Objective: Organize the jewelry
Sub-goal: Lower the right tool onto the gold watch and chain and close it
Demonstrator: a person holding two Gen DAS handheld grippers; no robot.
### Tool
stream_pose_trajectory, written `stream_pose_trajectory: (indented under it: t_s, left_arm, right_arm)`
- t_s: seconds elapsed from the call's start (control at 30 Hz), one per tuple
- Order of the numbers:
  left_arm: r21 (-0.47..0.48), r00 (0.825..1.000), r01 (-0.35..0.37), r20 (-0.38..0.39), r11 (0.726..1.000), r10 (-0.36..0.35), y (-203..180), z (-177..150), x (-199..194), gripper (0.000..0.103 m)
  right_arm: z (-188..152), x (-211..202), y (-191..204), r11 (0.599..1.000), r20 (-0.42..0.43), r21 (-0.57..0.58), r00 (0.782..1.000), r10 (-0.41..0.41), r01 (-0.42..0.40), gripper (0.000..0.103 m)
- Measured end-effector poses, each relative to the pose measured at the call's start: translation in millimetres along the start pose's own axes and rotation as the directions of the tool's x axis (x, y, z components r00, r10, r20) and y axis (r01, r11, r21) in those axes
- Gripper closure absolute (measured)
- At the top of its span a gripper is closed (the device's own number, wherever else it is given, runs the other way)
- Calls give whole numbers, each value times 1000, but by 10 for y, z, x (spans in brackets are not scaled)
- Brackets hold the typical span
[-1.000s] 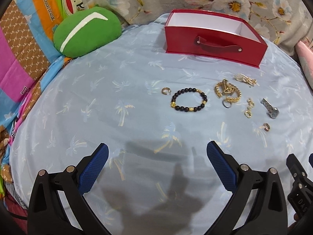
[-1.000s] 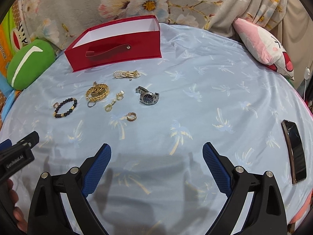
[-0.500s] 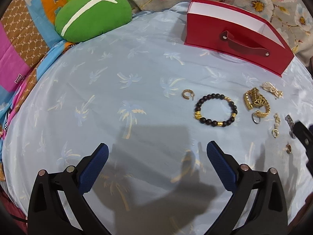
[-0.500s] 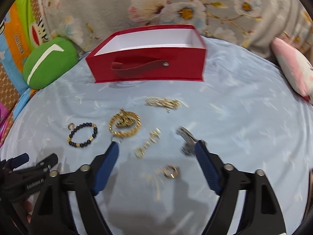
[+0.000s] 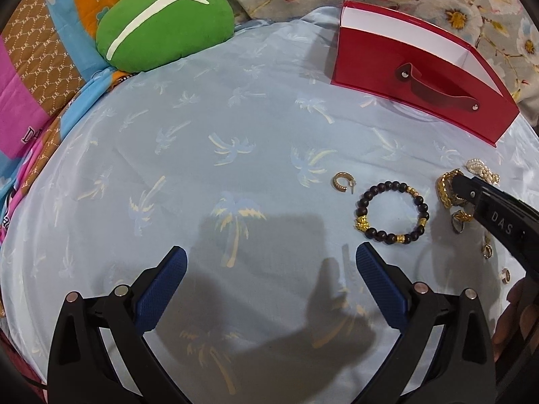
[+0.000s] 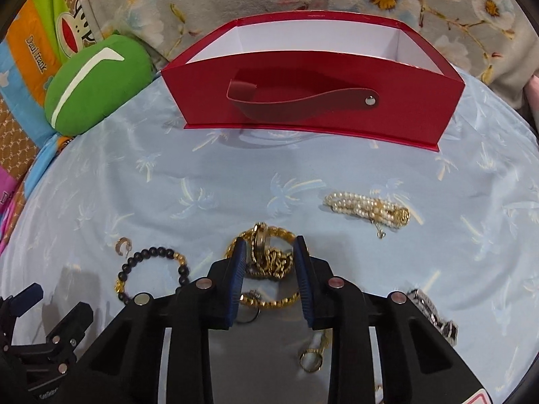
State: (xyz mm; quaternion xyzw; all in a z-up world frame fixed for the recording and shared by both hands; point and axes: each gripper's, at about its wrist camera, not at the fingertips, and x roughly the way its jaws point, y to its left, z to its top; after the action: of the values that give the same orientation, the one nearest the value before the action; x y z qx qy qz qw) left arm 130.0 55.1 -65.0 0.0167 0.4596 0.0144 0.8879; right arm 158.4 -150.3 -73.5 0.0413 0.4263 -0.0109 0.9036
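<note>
Surface: a pale blue cloth (image 6: 168,181) printed with palm trees, spread over what looks like a bed, with floral fabric behind and a green cushion (image 6: 94,84) at the far left.

Receptacle: a red box (image 6: 313,101), open at the top, white inside, standing at the far edge of the cloth. From here we see nothing in it.

Items listed, left to right in the right wrist view: a small gold hoop earring (image 6: 122,245); a black bead bracelet (image 6: 151,271) with gold charms; a gold chain bracelet (image 6: 266,259), heaped on itself; a pearl bracelet (image 6: 367,209) lying lengthwise across the view; a watch (image 6: 434,316) at the right margin; smaller gold pieces near the camera.

Our right gripper (image 6: 269,250): lowered over the gold chain bracelet, jaws narrowed, one pad on either side of the heap. We cannot tell whether the pads yet press the metal; a gap seems to remain on each side.

Our left gripper (image 5: 269,262): jaws wide, holding nothing, above bare cloth. The black bead bracelet lies just ahead and to its right.

Relation governing the next move: the chain heap sits directly between the right pads, its loop spreading wider than the jaws' gap toward the camera, so we judge the grip takes only the bunched middle. The red box lies straight ahead of the right gripper, beyond open cloth. The right hand is plainly the nearer one for this piece.
</note>
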Motion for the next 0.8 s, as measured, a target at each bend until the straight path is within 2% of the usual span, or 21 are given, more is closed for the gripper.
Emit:
stream_pose_trajectory:
  t_s: [0.17,0.3,0.4,0.63,0.8]
  left_arm:
    - [-3,1000,5,-10,1000,-5,2,0,45,5]
    - [-2,1000,13,-13,1000,-13,-11,6,58,5]
    - [0,1000,24,-12,1000,-24,-21,17,60,5]
    - [9,997,71,-18,997,-70,-107,50,67,5]
    - [45,991,130,-32,991,-128,-321,101,89,5]
  right_arm:
    - [17,103,21,1000,-19,-7,1000,6,-6,81]
    - [22,126,48,1000,-11,-19,1000,16,-16,88]
    - [13,89,27,1000,2,-6,1000,31,-31,88]
    - [22,-325,-68,999,108,26,993,42,-45,88]
    - [-49,-599,-219,998,137,56,990,31,-39,88]
